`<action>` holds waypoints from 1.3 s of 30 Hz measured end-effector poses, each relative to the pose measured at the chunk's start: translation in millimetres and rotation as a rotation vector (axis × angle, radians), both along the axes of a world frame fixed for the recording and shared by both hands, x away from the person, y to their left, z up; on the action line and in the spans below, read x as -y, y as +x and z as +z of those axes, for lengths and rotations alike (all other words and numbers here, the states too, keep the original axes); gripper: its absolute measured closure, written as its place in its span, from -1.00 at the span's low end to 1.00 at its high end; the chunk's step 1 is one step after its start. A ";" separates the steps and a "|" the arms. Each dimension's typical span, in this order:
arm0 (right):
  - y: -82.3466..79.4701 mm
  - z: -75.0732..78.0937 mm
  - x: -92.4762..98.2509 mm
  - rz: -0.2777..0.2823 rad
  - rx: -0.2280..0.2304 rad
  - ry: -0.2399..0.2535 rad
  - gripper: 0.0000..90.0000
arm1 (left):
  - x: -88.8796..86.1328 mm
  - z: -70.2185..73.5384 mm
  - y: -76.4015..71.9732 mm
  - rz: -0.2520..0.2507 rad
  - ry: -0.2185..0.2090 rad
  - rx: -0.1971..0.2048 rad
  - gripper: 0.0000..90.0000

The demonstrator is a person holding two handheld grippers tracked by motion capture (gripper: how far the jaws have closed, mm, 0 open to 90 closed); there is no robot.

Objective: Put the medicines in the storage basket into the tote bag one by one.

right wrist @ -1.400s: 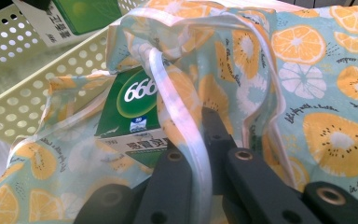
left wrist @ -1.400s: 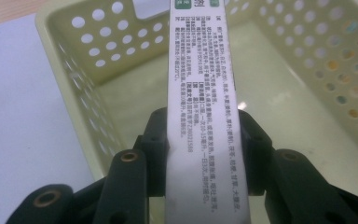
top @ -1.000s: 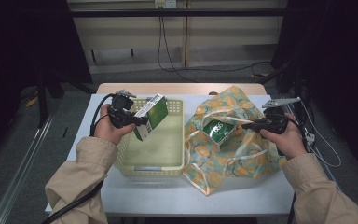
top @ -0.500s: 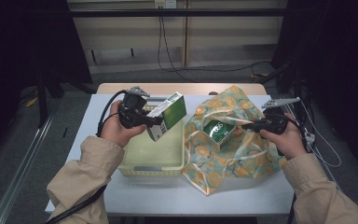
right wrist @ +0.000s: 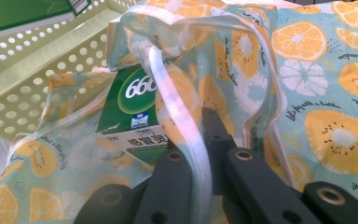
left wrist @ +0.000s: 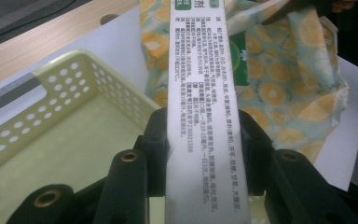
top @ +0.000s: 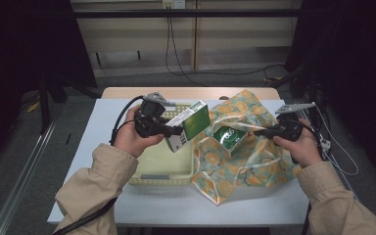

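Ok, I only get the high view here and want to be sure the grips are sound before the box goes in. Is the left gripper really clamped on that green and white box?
Observer: Yes. In the left gripper view the jaws press both sides of the box, whose narrow white face carries small black print.
Operator: And what exactly is the right one pinching?
Observer: The right gripper is shut on the bag's white strap, holding the mouth up.
Operator: Anything already inside the bag?
Observer: A second green box lies in the fruit-print bag, with "66" readable in white on its face.
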State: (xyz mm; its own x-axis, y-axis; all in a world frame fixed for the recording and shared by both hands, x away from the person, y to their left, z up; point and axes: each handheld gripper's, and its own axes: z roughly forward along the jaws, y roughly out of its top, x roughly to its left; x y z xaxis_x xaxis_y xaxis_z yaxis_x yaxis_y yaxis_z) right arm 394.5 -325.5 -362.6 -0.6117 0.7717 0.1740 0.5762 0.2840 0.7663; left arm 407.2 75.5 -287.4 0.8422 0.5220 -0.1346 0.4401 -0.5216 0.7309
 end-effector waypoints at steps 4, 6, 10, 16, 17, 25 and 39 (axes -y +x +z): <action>0.3 0.0 -0.3 0.001 -0.001 0.001 0.99 | 10.9 -0.5 -5.3 -0.062 -0.020 -0.012 0.40; 0.2 0.1 -0.2 0.001 -0.002 0.002 0.99 | 16.9 -1.1 -8.2 -0.084 -0.022 -0.015 0.40; -0.1 0.6 0.3 0.001 -0.001 0.005 0.99 | 31.6 -6.1 -14.9 -0.124 0.000 -0.018 0.40; -0.9 2.3 1.6 0.000 0.001 0.008 0.99 | 57.5 -18.0 -23.6 -0.187 0.037 -0.023 0.40; -1.0 2.7 2.0 0.000 0.002 0.011 0.99 | 61.5 -20.1 -24.1 -0.198 0.043 -0.024 0.40; -2.9 8.8 4.0 -0.002 0.009 0.009 0.99 | 93.4 -36.9 -27.6 -0.247 0.057 -0.046 0.40; -4.9 20.2 8.0 -0.002 0.028 0.001 0.99 | 127.8 -60.9 -26.5 -0.260 0.089 -0.056 0.40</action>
